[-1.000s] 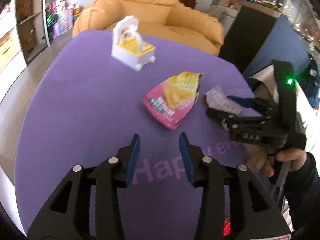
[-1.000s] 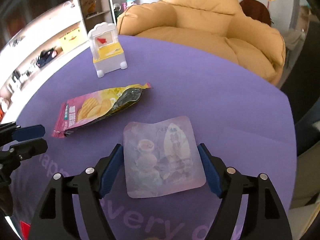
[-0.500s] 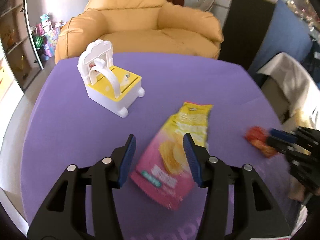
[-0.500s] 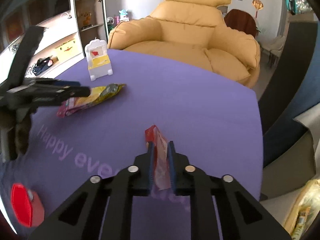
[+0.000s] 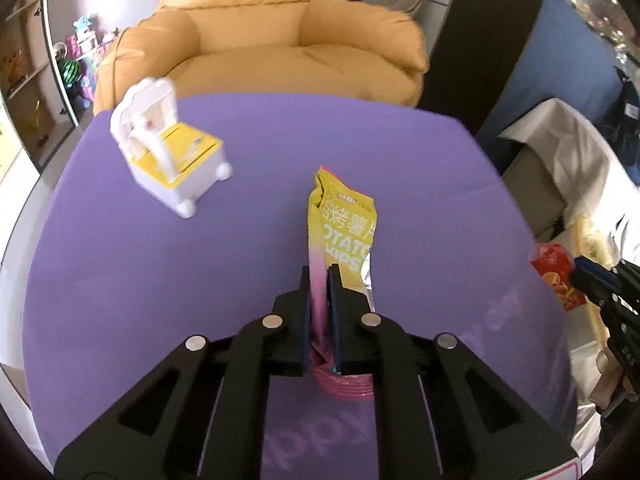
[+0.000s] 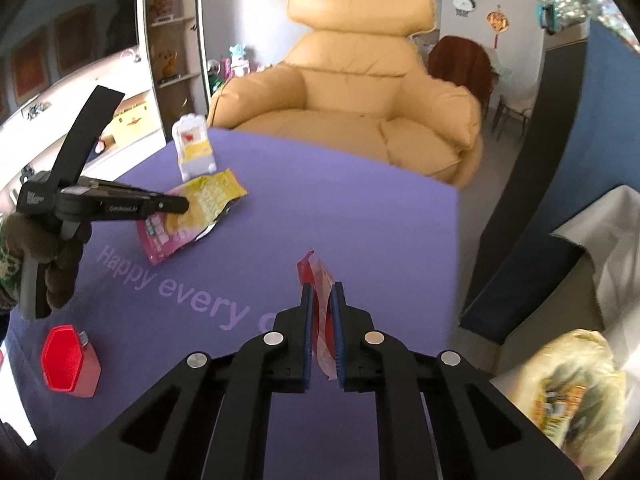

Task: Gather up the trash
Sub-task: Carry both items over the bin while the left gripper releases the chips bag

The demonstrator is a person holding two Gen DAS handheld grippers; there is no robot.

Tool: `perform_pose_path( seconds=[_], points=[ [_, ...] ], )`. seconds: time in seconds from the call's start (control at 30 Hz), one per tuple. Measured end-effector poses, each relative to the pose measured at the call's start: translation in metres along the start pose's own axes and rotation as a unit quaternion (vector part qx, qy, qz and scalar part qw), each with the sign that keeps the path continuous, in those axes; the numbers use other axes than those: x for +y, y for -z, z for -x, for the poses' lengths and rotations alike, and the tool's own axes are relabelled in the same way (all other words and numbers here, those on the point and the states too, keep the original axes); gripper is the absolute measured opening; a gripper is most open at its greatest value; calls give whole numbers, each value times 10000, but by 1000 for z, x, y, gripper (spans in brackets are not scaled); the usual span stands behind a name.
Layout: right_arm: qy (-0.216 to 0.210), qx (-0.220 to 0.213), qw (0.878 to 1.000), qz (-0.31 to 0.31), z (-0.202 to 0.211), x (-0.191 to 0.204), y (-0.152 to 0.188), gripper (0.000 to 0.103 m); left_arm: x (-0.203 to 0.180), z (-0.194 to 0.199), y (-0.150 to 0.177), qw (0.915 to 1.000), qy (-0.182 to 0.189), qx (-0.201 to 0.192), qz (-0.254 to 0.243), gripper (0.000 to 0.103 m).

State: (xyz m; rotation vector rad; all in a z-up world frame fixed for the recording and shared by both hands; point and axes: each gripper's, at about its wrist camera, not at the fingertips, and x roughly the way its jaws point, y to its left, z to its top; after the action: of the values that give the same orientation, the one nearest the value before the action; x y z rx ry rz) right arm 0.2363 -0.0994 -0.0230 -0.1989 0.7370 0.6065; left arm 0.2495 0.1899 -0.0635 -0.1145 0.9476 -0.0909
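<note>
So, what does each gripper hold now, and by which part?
The left gripper pinches the chip bag near its pink bottom end. The right gripper pinches the red wrapper edge-on.

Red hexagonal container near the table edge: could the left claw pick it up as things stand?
Probably not. The left claw is shut on the chip bag, so it has no free grip. The path to the red container looks clear, but the bag must go first.

Left gripper [image 5: 319,276] and right gripper [image 6: 321,294]: jaws clamped together.
</note>
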Motion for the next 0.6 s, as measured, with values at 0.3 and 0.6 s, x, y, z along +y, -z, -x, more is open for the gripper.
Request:
perform_pose_path(
  seconds=[0.3,0.6],
  points=[
    [421,-466,9976,-288,63,-46,12,11,-97,55,-10,9948,378,-519,-788,7],
    [1083,-667,9893,-718,116,-103,46,11,-200,65,-12,9807,1400,-398,-1305,7]
  ],
)
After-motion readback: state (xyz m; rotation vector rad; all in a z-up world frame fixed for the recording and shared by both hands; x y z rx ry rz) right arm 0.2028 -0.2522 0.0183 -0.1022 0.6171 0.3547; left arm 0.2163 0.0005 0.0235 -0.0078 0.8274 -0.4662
